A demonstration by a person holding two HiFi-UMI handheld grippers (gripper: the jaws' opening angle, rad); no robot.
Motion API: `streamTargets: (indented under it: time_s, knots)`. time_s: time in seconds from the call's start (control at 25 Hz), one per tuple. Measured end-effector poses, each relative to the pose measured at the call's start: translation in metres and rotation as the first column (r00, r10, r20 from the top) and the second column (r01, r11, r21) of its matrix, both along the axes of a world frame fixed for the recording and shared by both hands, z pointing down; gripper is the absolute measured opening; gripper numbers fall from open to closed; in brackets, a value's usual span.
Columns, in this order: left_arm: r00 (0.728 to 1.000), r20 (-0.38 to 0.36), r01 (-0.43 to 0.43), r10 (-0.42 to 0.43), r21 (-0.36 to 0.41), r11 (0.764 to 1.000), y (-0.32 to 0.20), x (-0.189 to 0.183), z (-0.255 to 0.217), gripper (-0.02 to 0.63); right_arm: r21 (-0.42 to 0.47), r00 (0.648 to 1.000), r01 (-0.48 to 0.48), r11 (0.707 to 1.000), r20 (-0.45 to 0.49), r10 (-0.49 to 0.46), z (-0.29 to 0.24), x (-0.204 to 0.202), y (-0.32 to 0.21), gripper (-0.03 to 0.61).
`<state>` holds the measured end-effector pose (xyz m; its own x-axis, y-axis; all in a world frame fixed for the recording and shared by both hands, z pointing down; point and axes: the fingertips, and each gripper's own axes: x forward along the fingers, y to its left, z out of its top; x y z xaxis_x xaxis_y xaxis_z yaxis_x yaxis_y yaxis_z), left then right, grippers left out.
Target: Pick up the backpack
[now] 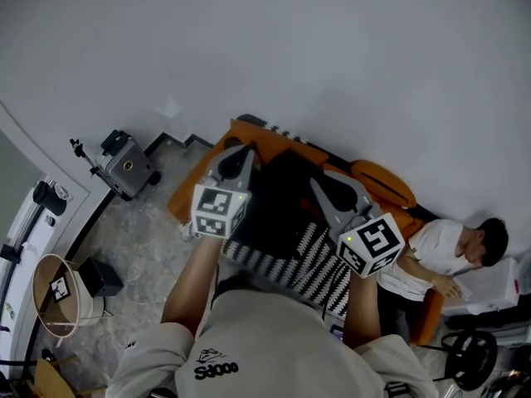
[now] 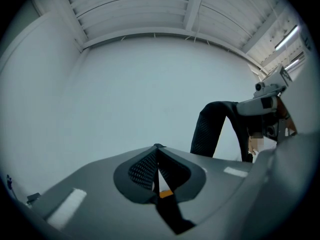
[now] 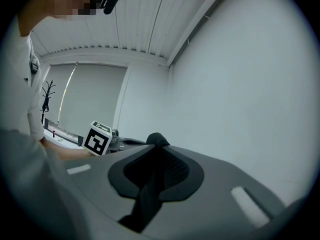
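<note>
In the head view the left gripper (image 1: 238, 157) sits at about 11 o'clock of the backpack (image 1: 286, 210). Its own view shows the left gripper (image 2: 158, 166) clenched flat on a thin webbing strap (image 2: 169, 211). The strap is dark and ribbon-like, and a small orange piece shows just where the ribbed pads meet. A narrow strap like this likely suits a tight pinch, which keeps that side of the load from slipping.

The backpack hangs between the two tools at the middle of the head view, in front of an orange sofa (image 1: 380, 182). It is soft black fabric, with a black-and-white striped panel (image 1: 290, 259) at its 6 o'clock.

At about 1 o'clock of the pack, the right gripper (image 1: 325, 187) grasps a thicker strap. In its own view the right gripper (image 3: 159, 159) is clamped on that padded shoulder strap (image 3: 149, 196), which bulges out above the tips. Taking one strap on each side probably shares the weight and keeps the limp bag level.
</note>
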<state>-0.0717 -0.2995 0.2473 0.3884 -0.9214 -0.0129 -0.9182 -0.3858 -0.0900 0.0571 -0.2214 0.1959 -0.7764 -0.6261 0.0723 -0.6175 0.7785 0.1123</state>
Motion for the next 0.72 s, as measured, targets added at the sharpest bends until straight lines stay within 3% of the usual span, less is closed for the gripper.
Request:
streamTargets:
  time_s: [0.72]
  knots:
    - [1.0, -0.003, -0.026, 0.026, -0.032, 0.999, 0.007, -0.003, 0.013, 0.012, -0.03, 1.0, 0.014, 0.999, -0.012, -0.014, 0.012, -0.008, 0.006, 0.029]
